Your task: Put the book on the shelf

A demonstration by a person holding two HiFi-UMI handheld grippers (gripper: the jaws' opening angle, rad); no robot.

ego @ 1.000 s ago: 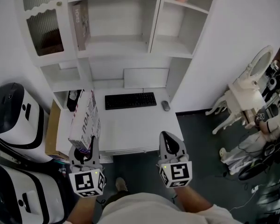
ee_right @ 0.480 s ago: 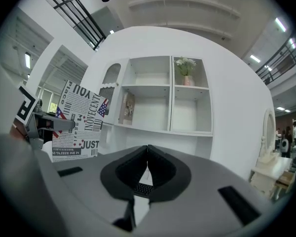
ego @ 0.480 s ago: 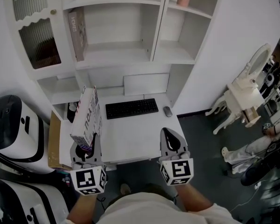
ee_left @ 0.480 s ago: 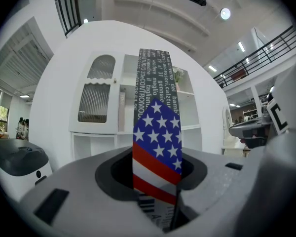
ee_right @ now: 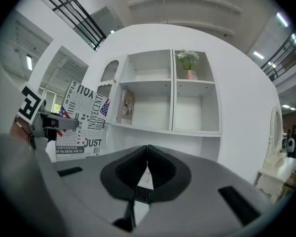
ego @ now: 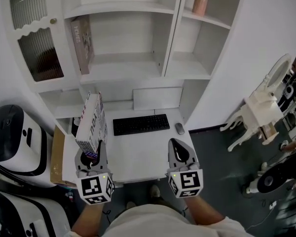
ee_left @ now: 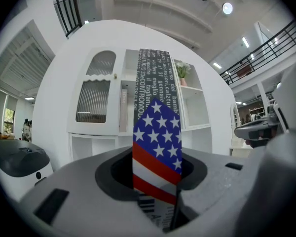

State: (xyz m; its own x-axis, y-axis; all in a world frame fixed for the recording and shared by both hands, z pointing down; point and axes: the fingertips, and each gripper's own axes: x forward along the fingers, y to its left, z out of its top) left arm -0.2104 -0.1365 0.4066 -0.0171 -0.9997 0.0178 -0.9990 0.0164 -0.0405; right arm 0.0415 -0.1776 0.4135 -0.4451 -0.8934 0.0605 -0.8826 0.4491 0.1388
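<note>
Head view showed the book (ego: pixel 91 122), its cover printed like newsprint with a stars-and-stripes band, standing upright in the left gripper (ego: pixel 90 156). That gripper's fingers (ee_left: pixel 74 186) were closed on the book's lower end, which was buried between them and could not be seen. The book hung over the left edge of the white counter (ego: pixel 143 154), in front of the white shelf unit (ego: pixel 123 65) and apart from it. In the left gripper view its spine blocked the middle of the unit.

The right gripper (ego: pixel 179 144) hovered near the counter's right front corner, its fingers (ee_right: pixel 202 191) together with nothing between them. On the counter lay a black keyboard (ego: pixel 141 124) and, just to its right, a mouse (ego: pixel 179 128). Another book (ego: pixel 83 39) stood against the left wall of an upper compartment. A pink vase (ego: pixel 201 0) stood in the top right one, its plant cut off by the frame.

Of the person, only forearms and lap showed at the bottom edge. White-and-black machines (ego: pixel 10 132) at left were cropped. Clutter beyond the ornate white chair (ego: pixel 260 107) at right was too small to make out. The floor (ego: pixel 222 172) was dark grey, the wall (ego: pixel 266 28) curved and white.
</note>
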